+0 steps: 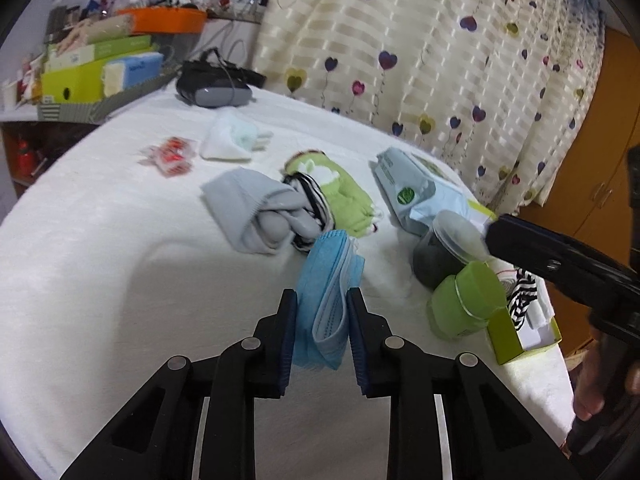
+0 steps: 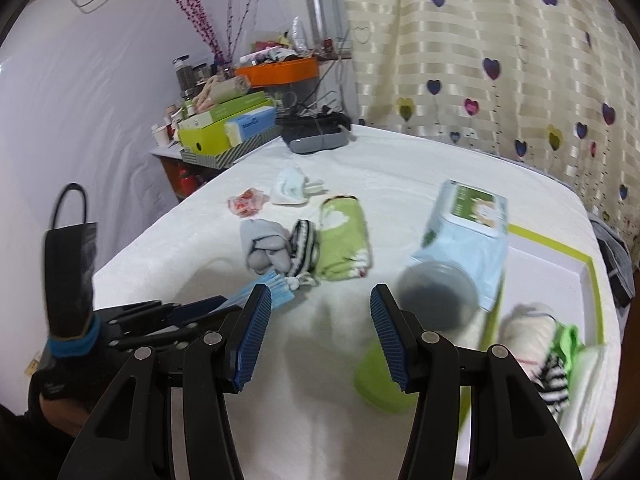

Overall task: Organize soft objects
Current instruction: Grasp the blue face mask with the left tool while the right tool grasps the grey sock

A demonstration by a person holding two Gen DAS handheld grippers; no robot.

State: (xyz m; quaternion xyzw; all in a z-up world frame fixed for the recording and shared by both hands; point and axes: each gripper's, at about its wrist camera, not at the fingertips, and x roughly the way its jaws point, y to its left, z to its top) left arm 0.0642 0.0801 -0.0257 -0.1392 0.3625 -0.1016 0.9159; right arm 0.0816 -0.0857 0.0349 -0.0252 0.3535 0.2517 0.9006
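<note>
My left gripper (image 1: 322, 312) is shut on a stack of blue face masks (image 1: 332, 276), which is pinched and folded between the blue pads just above the white tablecloth (image 1: 100, 280). Beyond it lie a grey sock bundle (image 1: 256, 216), a black-and-white striped sock (image 1: 308, 196) and a green glove (image 1: 344, 192). In the right wrist view my right gripper (image 2: 320, 296) stands open over bare cloth with nothing between its fingers. The masks (image 2: 272, 286) show just left of it. A white box with a green rim (image 2: 592, 280) at the right holds a cream item and a striped sock (image 2: 554, 380).
A pale blue wet-wipes pack (image 2: 468, 236), a blurred clear jar of dark stuff (image 2: 436, 304) and a green tub (image 2: 376, 388) sit beside the box. A white cloth (image 1: 232, 140), a red packet (image 1: 170, 156) and a grey headset (image 1: 216, 90) lie farther back. A cluttered shelf (image 1: 80, 80) stands at left.
</note>
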